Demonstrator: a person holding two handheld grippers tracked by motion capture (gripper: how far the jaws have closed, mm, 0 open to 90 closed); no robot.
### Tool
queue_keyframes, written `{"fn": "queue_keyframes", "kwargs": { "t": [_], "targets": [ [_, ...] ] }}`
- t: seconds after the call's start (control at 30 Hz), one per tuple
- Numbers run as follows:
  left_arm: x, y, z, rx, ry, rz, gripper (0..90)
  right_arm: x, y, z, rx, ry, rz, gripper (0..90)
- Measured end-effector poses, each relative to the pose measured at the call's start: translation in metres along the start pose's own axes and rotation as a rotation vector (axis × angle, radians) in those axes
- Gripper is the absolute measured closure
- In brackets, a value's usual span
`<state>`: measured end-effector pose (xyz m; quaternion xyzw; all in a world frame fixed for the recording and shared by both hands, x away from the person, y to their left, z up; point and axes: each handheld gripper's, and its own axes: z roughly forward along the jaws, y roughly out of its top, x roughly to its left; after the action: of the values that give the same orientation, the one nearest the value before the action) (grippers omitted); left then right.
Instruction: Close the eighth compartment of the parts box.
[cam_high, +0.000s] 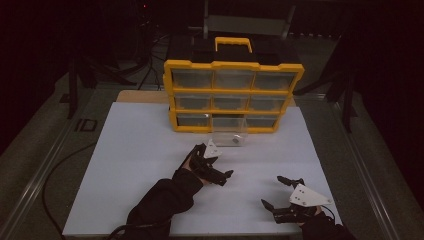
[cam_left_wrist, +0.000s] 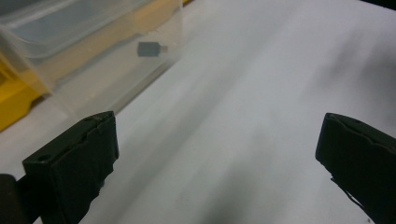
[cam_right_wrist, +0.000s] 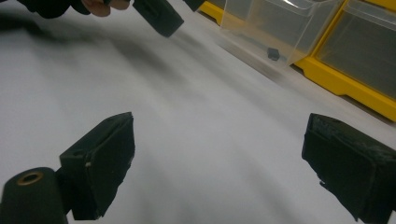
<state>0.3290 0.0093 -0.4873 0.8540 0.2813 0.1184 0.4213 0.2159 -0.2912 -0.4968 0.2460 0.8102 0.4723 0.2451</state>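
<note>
A yellow organizer (cam_high: 234, 64) with clear drawers stands at the far side of the white board (cam_high: 130, 165). One clear drawer (cam_high: 229, 134) lies pulled out on the board in front of it, with a small dark grey part (cam_high: 235, 142) inside. My left gripper (cam_high: 217, 162) hovers open just in front of that drawer, holding nothing. Through its jaws (cam_left_wrist: 215, 158) I see the drawer (cam_left_wrist: 93, 56) and the part (cam_left_wrist: 149, 48) at upper left. My right gripper (cam_high: 274, 191) is open and empty near the board's front right. Its own view (cam_right_wrist: 224, 163) shows the drawer (cam_right_wrist: 275, 28) and part (cam_right_wrist: 273, 53) farther off.
The organizer's yellow frame (cam_right_wrist: 345, 86) runs along the right of the right gripper view. The left gripper's fingers (cam_right_wrist: 159, 16) and a hand show at the top of that view. Dark floor and stands surround the board.
</note>
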Motion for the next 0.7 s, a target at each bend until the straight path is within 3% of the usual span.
{"fn": "queue_keyframes", "kwargs": {
  "t": [0.23, 0.3, 0.7],
  "targets": [
    [-0.004, 0.000, 0.005, 0.005, 0.013, -0.007, 0.0, 0.000, 0.000, 0.000, 0.001, -0.001, 0.000, 9.4],
    [-0.005, 0.000, 0.007, 0.016, 0.051, -0.009, 0.3, 0.000, 0.000, 0.000, 0.000, -0.001, -0.001, 9.4],
    [-0.009, 0.001, 0.016, 0.023, 0.141, -0.045, 2.3, 0.000, 0.000, 0.000, 0.000, -0.003, 0.001, 9.4]
  ]
}}
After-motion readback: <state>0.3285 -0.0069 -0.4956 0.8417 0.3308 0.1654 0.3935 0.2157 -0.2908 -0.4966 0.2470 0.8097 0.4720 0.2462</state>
